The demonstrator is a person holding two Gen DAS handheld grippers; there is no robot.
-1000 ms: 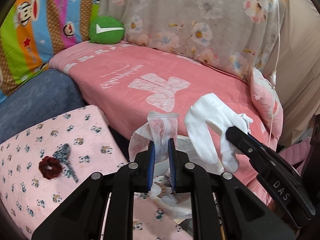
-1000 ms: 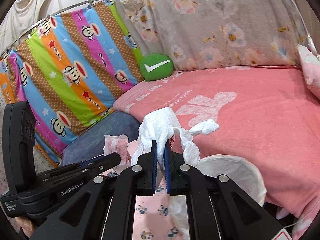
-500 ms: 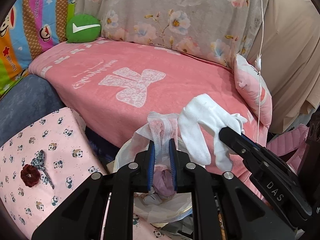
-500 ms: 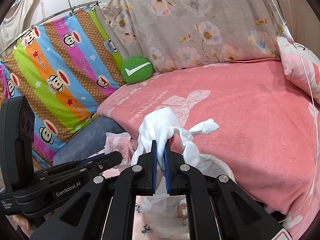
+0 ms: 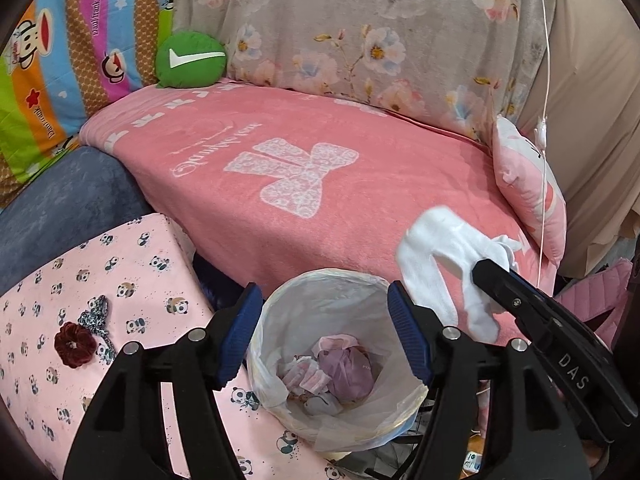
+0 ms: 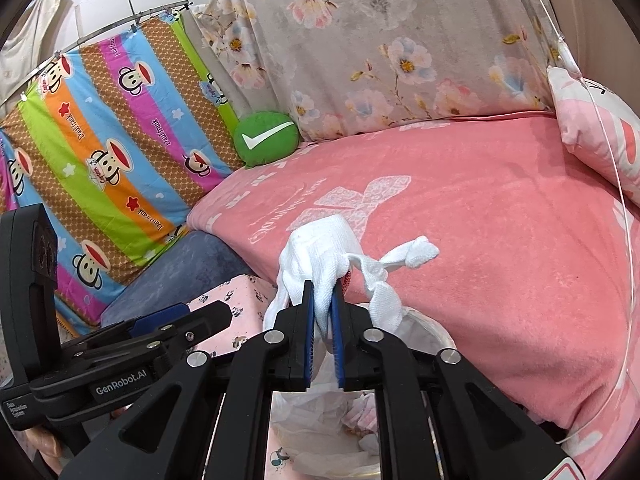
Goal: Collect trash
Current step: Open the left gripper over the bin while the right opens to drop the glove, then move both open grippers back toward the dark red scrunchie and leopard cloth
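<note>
Beyond both tools we see a pink blanket (image 5: 360, 184) with a pale bow motif and mirrored script we cannot read, spread over a couch or bed. Behind it hang a grey floral cloth (image 5: 360, 28) and, to the left, a striped monkey-print sheet (image 6: 112, 140) with repeated small lettering that is hard to read. A round green cushion (image 5: 191, 60) bearing a white check mark sits at the far left corner of the blanket; a pink pillow (image 5: 528, 184) lies at the far right. Below and left of the left gripper (image 5: 324, 340) is a pink panda-print surface (image 5: 120, 280) carrying a dark red scrunchie (image 5: 75, 345).

Legible writing: "DAS" on the right gripper's arm in the left wrist view, and "GenRobot.AI" on the left gripper's body in the right wrist view.

Directly beneath the left gripper stands a lined trash bin (image 5: 404, 416), holding crumpled pink, lilac and white wrappers (image 5: 340, 372). The left gripper's jaws are opening, spread wide above the bin's mouth with nothing between them.

The right gripper (image 6: 322, 320) has its pads against a white glove (image 6: 320, 256); its jaws are opening slightly. The glove hangs above the bin's far rim, its fingers trailing to the right.
</note>
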